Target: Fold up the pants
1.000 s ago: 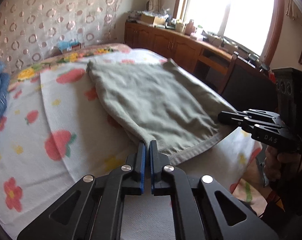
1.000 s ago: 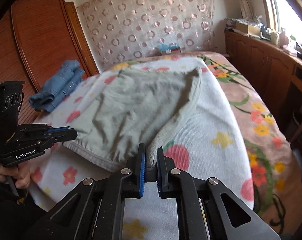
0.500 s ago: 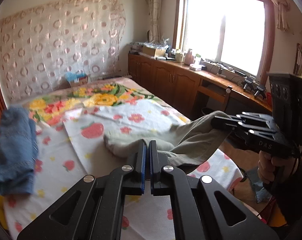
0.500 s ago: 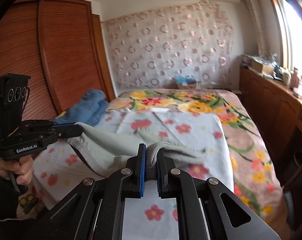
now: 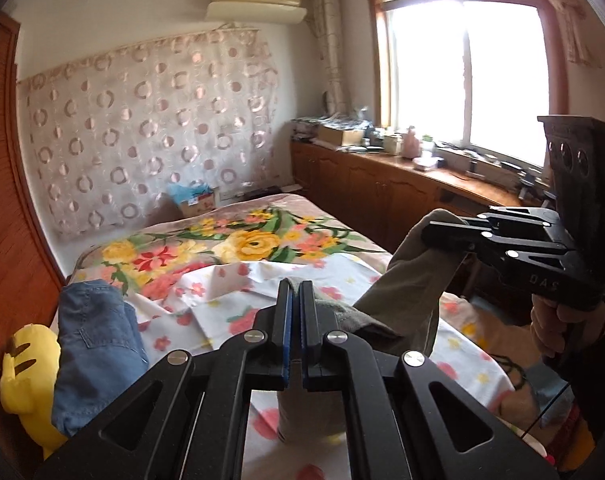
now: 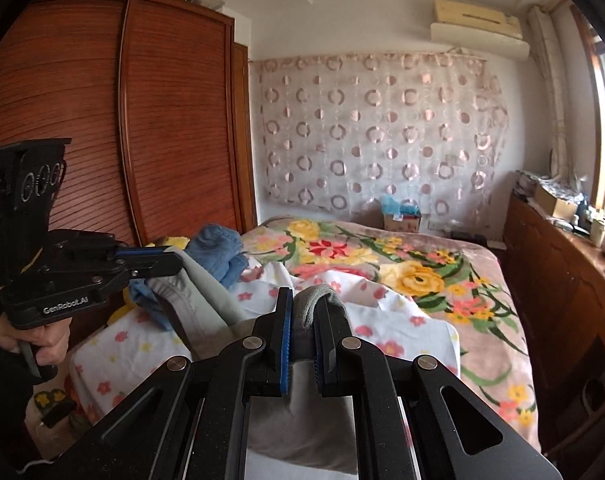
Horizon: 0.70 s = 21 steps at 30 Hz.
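Note:
The grey-green pants hang in the air above the bed, stretched between both grippers. In the left wrist view my left gripper is shut on one edge of the cloth, which drops away below its fingers. To its right, my right gripper pinches another part of the pants, held by a hand. In the right wrist view my right gripper is shut on a bunched, hemmed fold of the pants. My left gripper is at the left, shut on the cloth edge.
A white flowered sheet lies over a floral bedspread. Folded blue jeans and a yellow plush toy sit at the bed's left side by the wooden wardrobe. Wooden cabinets run under the window.
Both grippers have risen and tilted up, lifting the pants off the bed. The cloth that lay flat on the sheet now hangs between them.

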Each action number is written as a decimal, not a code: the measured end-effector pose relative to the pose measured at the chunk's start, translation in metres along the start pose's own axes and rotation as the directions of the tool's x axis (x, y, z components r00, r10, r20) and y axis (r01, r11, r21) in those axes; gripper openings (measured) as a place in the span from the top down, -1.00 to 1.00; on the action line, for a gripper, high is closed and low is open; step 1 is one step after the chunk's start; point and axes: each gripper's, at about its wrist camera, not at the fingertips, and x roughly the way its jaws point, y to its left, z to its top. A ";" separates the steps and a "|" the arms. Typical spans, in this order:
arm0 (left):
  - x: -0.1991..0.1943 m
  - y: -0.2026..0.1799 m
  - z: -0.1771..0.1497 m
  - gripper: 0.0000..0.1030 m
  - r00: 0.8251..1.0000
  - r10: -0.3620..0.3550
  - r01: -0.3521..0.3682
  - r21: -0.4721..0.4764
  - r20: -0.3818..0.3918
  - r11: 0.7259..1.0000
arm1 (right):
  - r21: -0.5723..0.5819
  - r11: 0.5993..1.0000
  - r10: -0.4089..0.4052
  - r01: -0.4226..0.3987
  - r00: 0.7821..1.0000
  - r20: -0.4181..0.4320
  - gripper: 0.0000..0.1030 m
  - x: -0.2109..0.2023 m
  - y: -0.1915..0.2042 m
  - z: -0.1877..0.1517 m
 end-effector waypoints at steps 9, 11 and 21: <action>0.047 0.054 0.044 0.92 0.989 0.151 -0.151 -0.026 0.000 0.988 | -0.093 0.994 -0.061 0.062 0.998 0.013 0.84 0.086 -0.004 0.052; 0.038 0.053 0.056 0.92 0.980 0.194 -0.194 -0.009 0.037 0.981 | -0.084 0.994 -0.060 0.064 0.997 0.039 0.84 0.085 0.002 0.060; 0.047 0.047 -0.027 0.92 0.979 0.163 -0.161 0.021 -0.124 0.987 | -0.009 1.000 0.024 -0.025 0.992 -0.121 0.84 0.109 0.014 -0.028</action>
